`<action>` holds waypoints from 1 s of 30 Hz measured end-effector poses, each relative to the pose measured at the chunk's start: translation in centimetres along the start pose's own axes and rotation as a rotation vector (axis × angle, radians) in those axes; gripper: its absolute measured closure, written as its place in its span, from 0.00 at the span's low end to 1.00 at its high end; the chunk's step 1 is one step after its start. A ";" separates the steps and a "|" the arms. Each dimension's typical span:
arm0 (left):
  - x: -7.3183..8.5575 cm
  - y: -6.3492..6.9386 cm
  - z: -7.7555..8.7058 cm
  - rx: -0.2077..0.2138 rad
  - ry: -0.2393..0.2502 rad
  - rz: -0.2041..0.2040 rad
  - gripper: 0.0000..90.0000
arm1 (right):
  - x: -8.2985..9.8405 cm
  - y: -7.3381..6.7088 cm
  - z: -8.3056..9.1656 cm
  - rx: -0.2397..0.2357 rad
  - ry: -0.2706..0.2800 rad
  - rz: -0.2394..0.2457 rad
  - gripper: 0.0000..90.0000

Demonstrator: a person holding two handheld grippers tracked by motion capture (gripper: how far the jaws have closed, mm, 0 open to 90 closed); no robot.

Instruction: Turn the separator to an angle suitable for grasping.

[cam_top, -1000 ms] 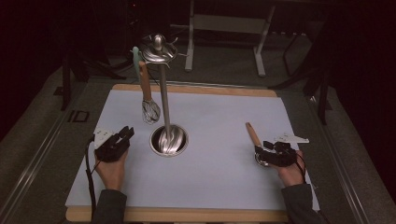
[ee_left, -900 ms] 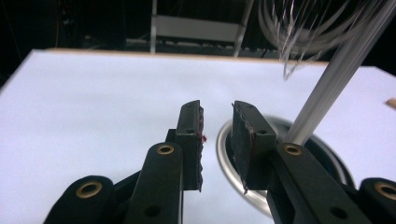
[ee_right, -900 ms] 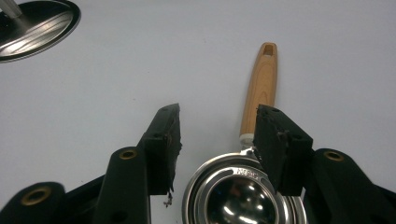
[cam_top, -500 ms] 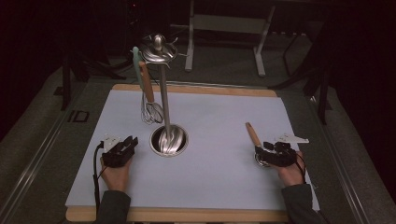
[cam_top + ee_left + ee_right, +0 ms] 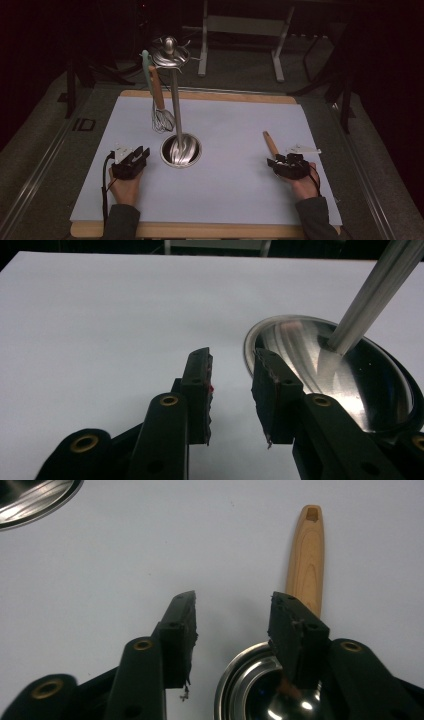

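Lengthwise, ladle handle (image 5: 270,143) pointing away.

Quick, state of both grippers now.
Left gripper: open, holding nothing.
Right gripper: open, holding nothing; a ladle lies just beneath it.

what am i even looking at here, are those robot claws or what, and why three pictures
No robot here: a person sits at a table and holds a hand-operated pair of tongs in each hand, the left tongs and the right tongs. One picture comes from a camera above the table; the other two from small cameras riding on each tool, looking along its black jaws.

On the white mat stands a metal utensil stand with a whisk hanging from it. A wooden-handled ladle lies by the right tongs. Both tongs are open and hold nothing.
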State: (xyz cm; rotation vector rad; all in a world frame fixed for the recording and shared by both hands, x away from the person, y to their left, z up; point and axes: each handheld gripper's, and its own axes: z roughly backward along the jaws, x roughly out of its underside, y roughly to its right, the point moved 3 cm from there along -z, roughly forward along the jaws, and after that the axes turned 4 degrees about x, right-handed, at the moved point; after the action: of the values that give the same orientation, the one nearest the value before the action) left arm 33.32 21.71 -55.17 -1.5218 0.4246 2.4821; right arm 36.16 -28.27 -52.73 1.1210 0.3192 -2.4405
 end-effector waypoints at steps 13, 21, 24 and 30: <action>0.0 0.3 -0.3 0.000 -0.030 -0.035 0.74 | -2.2 1.7 -0.9 0.095 -0.078 0.024 0.79; 0.0 0.4 -0.4 0.004 -0.040 -0.036 0.76 | -3.2 3.4 -2.5 0.065 -0.206 -0.055 0.80; 0.0 0.3 -0.4 0.004 -0.045 -0.032 0.77 | -3.2 3.9 -3.2 0.047 -0.246 -0.084 0.77; 0.0 0.4 -0.5 0.002 -0.050 -0.038 0.77 | -2.2 4.0 -4.0 0.011 -0.279 -0.116 0.74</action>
State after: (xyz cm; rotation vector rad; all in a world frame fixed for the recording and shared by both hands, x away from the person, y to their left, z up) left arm 33.62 21.15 -55.34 -1.4497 0.3868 2.4843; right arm 41.99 -29.60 -53.73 0.7708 0.2892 -2.6607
